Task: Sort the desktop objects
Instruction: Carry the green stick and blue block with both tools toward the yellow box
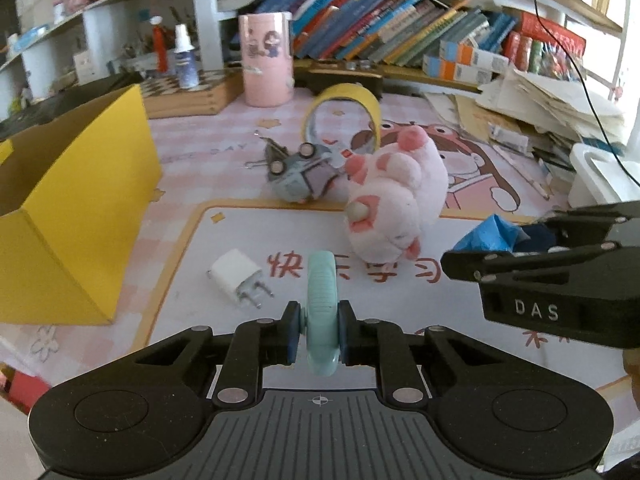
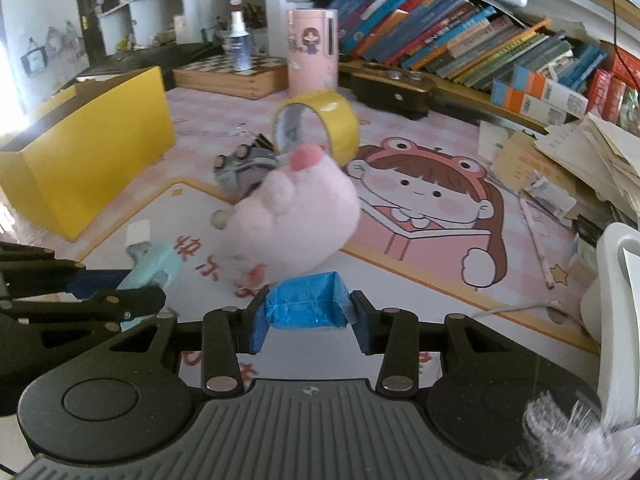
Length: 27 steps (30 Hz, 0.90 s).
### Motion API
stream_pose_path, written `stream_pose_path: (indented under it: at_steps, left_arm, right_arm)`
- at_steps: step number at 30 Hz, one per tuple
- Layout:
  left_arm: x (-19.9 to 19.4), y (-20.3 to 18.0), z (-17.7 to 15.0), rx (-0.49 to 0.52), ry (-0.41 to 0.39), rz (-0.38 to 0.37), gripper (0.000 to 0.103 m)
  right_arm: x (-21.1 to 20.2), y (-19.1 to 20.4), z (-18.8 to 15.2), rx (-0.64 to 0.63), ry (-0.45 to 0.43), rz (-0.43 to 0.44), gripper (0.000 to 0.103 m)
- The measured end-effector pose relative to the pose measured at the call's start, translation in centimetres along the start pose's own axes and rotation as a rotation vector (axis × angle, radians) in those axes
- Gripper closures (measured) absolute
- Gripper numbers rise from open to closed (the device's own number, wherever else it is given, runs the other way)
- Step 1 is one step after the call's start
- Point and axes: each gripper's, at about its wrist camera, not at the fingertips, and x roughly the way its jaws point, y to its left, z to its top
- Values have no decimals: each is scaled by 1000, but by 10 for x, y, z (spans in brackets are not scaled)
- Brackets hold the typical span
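My left gripper (image 1: 319, 338) is shut on a thin mint-green disc-shaped object (image 1: 322, 312), held upright above the desk mat. My right gripper (image 2: 307, 320) is shut on a blue wrapped packet (image 2: 306, 305); it shows at the right of the left wrist view (image 1: 490, 236). A pink plush toy (image 1: 394, 204) lies on the mat just ahead of both grippers, also in the right wrist view (image 2: 296, 220). A grey toy car (image 1: 298, 174), a yellow tape roll (image 1: 344, 114) and a white charger plug (image 1: 238, 278) lie on the mat.
An open yellow box (image 1: 68, 208) stands at the left. A pink cylinder holder (image 1: 266, 60), a chessboard box (image 1: 188, 92) and rows of books (image 1: 400, 28) line the back. Paper stacks (image 1: 548, 108) and a white holder (image 1: 600, 176) sit at the right.
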Motion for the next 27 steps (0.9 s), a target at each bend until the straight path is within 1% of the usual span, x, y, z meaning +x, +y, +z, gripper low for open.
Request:
stream_pose_path:
  at_steps: [7,13,19,27]
  left_arm:
    - [-19,17,-10,6,-31,-13,86]
    - [-36,41,-17,21,-61,-26,85]
    - [-56,78,-32,33,-72,-47,85]
    - [-81,127,-52,28,-75,-79,86]
  right_arm:
    - [-12,23,-3,-11,-15,7,64]
    - [-22,50,-4,11,-31,-12,64]
    - [-31,91,-7,26,-45,-23,64]
    - [-44,154,-17,25,-40,-39,64]
